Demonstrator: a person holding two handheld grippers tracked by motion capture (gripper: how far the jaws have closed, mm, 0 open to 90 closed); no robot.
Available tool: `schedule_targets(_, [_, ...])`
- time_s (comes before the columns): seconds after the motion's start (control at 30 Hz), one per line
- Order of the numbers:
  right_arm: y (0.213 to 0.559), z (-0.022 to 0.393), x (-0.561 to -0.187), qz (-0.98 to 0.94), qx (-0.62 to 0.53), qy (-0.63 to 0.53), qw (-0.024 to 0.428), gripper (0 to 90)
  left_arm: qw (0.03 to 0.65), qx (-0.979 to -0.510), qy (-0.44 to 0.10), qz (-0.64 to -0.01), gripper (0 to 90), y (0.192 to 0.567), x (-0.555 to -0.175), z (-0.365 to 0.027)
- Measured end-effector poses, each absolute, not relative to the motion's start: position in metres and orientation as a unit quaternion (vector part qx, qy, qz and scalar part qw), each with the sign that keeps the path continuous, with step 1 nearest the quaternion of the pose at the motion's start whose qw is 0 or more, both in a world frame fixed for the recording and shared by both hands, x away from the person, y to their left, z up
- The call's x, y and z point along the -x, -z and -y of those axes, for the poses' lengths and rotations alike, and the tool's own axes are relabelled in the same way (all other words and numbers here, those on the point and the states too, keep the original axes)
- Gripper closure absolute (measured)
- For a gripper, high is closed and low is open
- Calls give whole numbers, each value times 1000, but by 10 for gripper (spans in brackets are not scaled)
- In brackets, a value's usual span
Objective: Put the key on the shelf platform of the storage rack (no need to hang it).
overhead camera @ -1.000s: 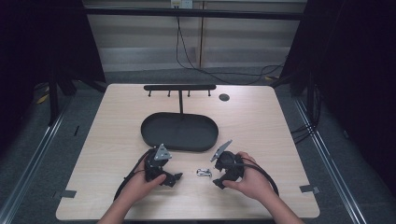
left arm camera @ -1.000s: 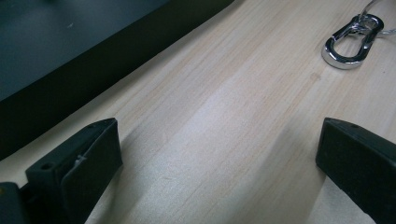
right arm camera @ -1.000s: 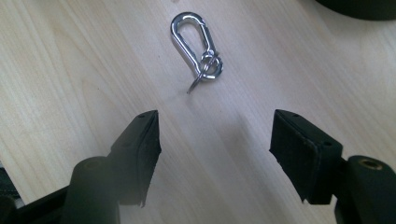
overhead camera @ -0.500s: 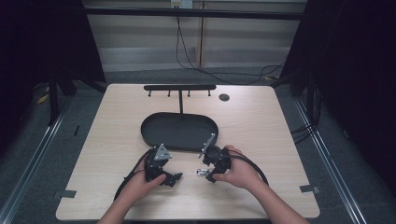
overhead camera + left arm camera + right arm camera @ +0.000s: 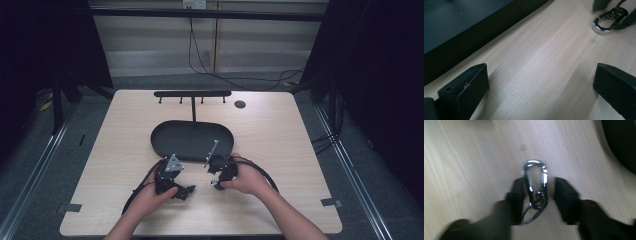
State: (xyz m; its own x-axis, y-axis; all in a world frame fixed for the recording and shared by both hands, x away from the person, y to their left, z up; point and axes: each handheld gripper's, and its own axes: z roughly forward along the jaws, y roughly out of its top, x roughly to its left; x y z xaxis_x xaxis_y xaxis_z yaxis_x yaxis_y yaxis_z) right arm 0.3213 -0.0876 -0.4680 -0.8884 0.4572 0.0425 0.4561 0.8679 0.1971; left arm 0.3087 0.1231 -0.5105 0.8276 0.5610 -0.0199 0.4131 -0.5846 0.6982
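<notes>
A silver carabiner clip (image 5: pixel 535 177) with a small key ring lies flat on the wooden table (image 5: pixel 280 145), just in front of the black oval tray (image 5: pixel 165 137). My right gripper (image 5: pixel 539 183) is down over it, one jaw on each side of the clip. The left jaw touches it and a thin gap shows at the right jaw, so it stands open. The left gripper (image 5: pixel 541 87) rests open on bare wood, nothing between its jaws. From the left gripper view the carabiner (image 5: pixel 606 21) lies far right, beyond the tray wall (image 5: pixel 474 32). In the high view the left gripper (image 5: pixel 186 191) sits beside the right gripper (image 5: pixel 216 172).
A black rack with small hooks (image 5: pixel 192 94) stands on a post behind the tray. A round black disc (image 5: pixel 240 104) lies at the back right. Cables loop from both grippers toward the table's front edge. Bare wood spreads to both sides.
The right hand has slid left and forward, bringing its gripper down over the carabiner with the jaws narrowed around it. The left gripper has stayed in place.
</notes>
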Motion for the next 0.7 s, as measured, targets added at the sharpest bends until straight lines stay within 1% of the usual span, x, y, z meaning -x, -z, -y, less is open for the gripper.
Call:
schedule_targets(0.27, [466, 89, -323, -962, -258, -90, -7, 729, 363, -884, -101, -275, 0, 511, -308, -123])
schedule_targets(0.53, [456, 99, -324, -955, -283, -91, -14, 730, 363, -884, -101, -276, 0, 511, -308, -123])
schedule_targets(0.7, [446, 105, -325, -953, -288, -96, -6, 732, 363, -884, -101, -276, 0, 511, -308, -123])
